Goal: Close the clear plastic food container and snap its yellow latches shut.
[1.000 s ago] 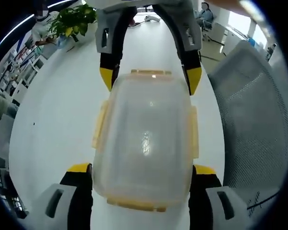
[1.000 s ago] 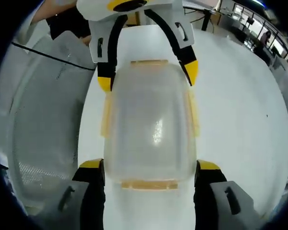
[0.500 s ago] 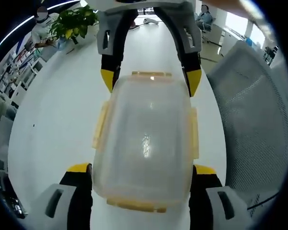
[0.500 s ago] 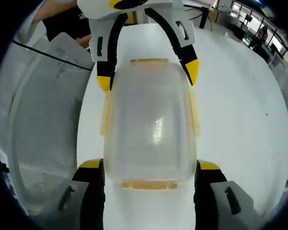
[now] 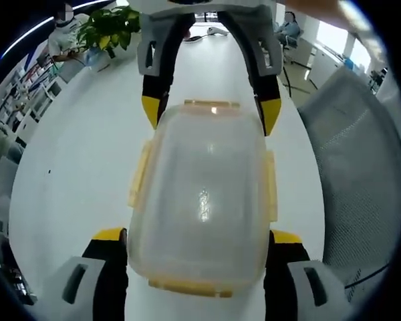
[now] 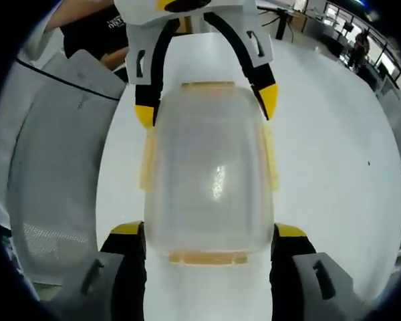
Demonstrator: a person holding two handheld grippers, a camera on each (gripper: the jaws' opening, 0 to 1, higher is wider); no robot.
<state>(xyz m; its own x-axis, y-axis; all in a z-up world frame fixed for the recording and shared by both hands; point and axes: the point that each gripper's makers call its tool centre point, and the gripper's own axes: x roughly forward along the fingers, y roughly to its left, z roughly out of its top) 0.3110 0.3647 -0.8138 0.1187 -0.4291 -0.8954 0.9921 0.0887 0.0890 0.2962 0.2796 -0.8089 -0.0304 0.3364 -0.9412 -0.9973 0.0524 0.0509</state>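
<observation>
Clear plastic is what I see in the middle of both views: the food container (image 5: pixel 200 200) with its lid on, held up over the white desk (image 5: pixel 73 174). It is between my two grippers, one at each end.

In the left gripper view, my left gripper (image 5: pixel 199 235) has its yellow-tipped jaws on either side of the near end of the container, pressed against its walls. So I am gripping the container with it. My right gripper (image 5: pixel 209 114) comes in from the top of that view, and its yellow tips sit at the two far corners of the container.

In the right gripper view it is the same the other way round. My right gripper (image 6: pixel 208 231) hugs the near end of the container (image 6: pixel 210 177), jaws touching its sides, and my left gripper (image 6: pixel 206 107) holds the far end.

The yellow latches (image 5: pixel 139 175) run along all four sides of the lid. They look flat against the sides, but I cannot tell if they are snapped shut.

A grey mesh chair (image 5: pixel 361 174) stands just beside one long edge of the desk. A green plant (image 5: pixel 110 27) stands near the far end of the desk. A person's dark sleeve (image 6: pixel 93 33) shows behind the chair (image 6: pixel 53 167) in the right gripper view.
</observation>
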